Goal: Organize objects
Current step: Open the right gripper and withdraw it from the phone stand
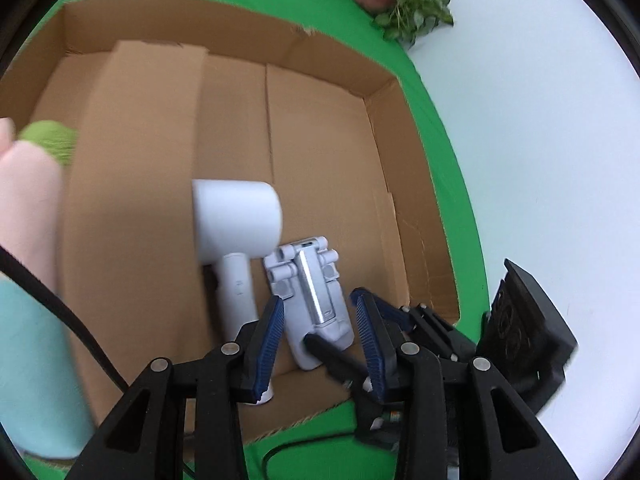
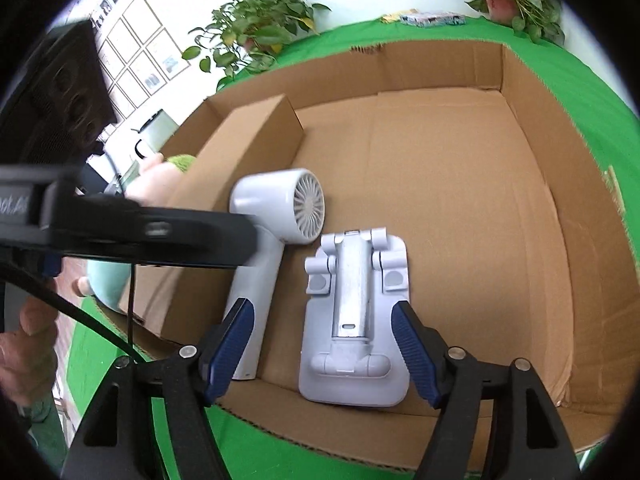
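I have both tools over the open brown cardboard box, which sits on the green-covered surface. My right tool has its blue-padded fingers spread apart, one on each side of the pale grey folding phone stand, not touching it. The stand lies flat on the box floor near the front wall. Just to its left lies the white handheld hair dryer, vented end facing right, its handle running back toward the near wall. My left tool is also apart, with nothing between its fingers, hovering above the same stand and dryer. A smaller closed cardboard carton stands along the box's left wall. Potted green leafy plants sit beyond the box.
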`<move>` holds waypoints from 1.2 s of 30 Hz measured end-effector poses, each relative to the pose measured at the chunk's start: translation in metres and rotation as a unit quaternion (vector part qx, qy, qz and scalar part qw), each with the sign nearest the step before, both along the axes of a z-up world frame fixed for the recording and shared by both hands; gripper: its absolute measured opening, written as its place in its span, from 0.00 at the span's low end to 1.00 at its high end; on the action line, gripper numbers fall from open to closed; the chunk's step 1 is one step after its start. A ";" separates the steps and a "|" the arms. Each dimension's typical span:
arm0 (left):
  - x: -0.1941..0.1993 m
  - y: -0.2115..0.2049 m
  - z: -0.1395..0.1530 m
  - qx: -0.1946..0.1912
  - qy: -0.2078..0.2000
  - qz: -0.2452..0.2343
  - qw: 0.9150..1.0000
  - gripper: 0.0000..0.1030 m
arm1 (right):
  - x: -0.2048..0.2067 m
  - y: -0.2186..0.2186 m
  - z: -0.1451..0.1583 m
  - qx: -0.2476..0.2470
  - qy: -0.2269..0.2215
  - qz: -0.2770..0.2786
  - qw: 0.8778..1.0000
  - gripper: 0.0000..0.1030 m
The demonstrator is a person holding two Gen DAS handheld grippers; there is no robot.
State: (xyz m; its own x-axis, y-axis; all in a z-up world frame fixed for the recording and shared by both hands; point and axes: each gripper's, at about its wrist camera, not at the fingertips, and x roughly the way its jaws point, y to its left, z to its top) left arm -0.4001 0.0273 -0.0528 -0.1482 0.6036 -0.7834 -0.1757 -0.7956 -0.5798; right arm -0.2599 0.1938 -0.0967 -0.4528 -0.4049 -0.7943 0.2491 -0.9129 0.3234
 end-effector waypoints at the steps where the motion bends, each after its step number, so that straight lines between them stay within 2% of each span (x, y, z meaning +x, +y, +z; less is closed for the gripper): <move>1: 0.004 -0.006 0.003 -0.002 0.005 0.006 1.000 0.35 | 0.000 0.001 0.000 0.005 0.000 -0.004 1.000 0.69; 4: 0.019 -0.027 0.007 -0.014 0.014 0.024 1.000 0.35 | -0.014 0.007 -0.010 0.020 -0.037 -0.022 0.999 0.68; 6: 0.023 -0.034 0.008 -0.015 0.013 0.032 0.999 0.35 | -0.027 0.007 -0.021 0.029 -0.065 -0.022 0.997 0.60; 8: 0.026 -0.047 0.005 -0.012 0.013 0.037 0.999 0.35 | -0.025 -0.002 -0.020 0.060 -0.056 -0.024 0.996 0.53; 10: 0.031 -0.056 0.002 -0.011 0.012 0.043 0.999 0.35 | -0.023 -0.006 -0.018 0.071 -0.059 -0.032 0.995 0.45; 11: 0.033 -0.059 -0.001 -0.009 0.011 0.045 0.999 0.35 | -0.023 -0.007 -0.018 0.067 -0.062 -0.035 0.995 0.44; 13: 0.041 -0.064 -0.001 0.001 0.017 0.045 0.999 0.35 | -0.021 -0.009 -0.018 0.069 -0.065 -0.043 0.995 0.44; 22: 0.060 -0.064 0.005 0.001 0.050 0.041 0.998 0.35 | -0.023 -0.014 -0.019 0.070 -0.081 -0.069 0.992 0.44; 31: 0.077 -0.055 0.020 -0.022 0.073 0.024 0.997 0.35 | -0.021 -0.010 -0.019 0.059 -0.098 -0.069 0.991 0.48; 36: 0.085 -0.054 0.023 -0.037 0.086 0.020 0.995 0.35 | -0.014 -0.010 -0.013 0.060 -0.077 -0.060 0.993 0.51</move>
